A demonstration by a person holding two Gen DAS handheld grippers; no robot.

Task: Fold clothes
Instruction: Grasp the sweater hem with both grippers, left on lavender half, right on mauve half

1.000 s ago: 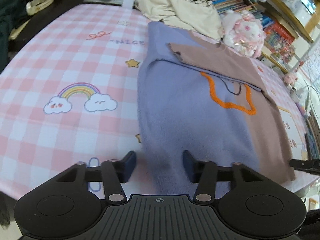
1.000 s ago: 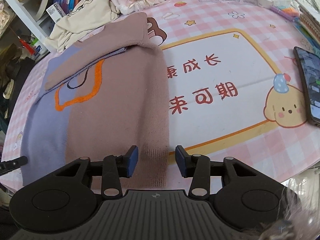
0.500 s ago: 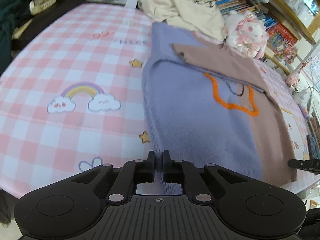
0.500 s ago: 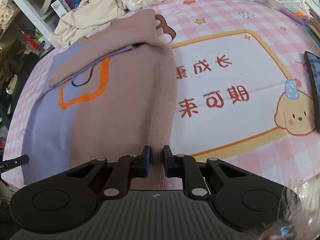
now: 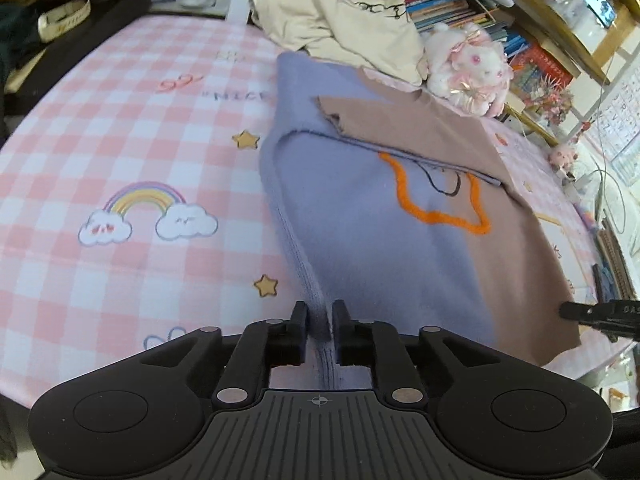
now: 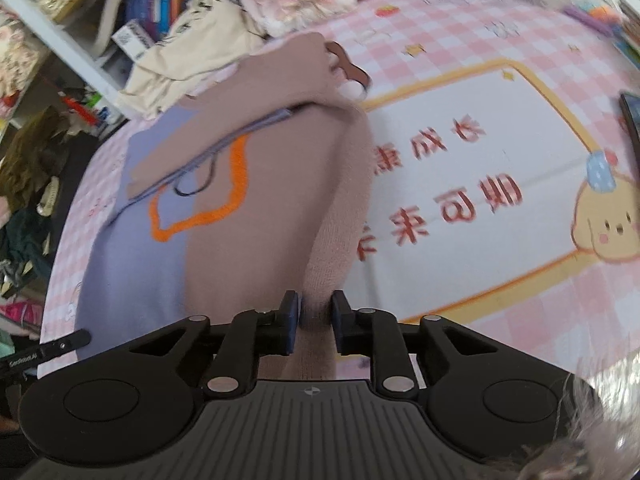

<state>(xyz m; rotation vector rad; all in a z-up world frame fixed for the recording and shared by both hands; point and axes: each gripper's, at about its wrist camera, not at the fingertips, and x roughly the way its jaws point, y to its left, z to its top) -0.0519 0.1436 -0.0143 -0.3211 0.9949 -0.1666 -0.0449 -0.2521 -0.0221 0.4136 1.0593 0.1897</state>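
A sweater, half lilac and half brown with an orange outline on its front, lies on the pink checked table with its sleeves folded across the top. My left gripper is shut on the lilac bottom hem corner, which rises off the table into the jaws. My right gripper is shut on the brown bottom hem corner, also lifted. The right gripper's tip shows at the right edge of the left wrist view.
A cream garment is piled at the table's far edge beside a white and pink plush toy. Bookshelves stand behind. A dark phone lies at the table's right edge. The pink checked cloth stretches left of the sweater.
Both grippers went from open around the hem to shut on it. The two hem corners now lift off the table and the fabric rises in ridges.
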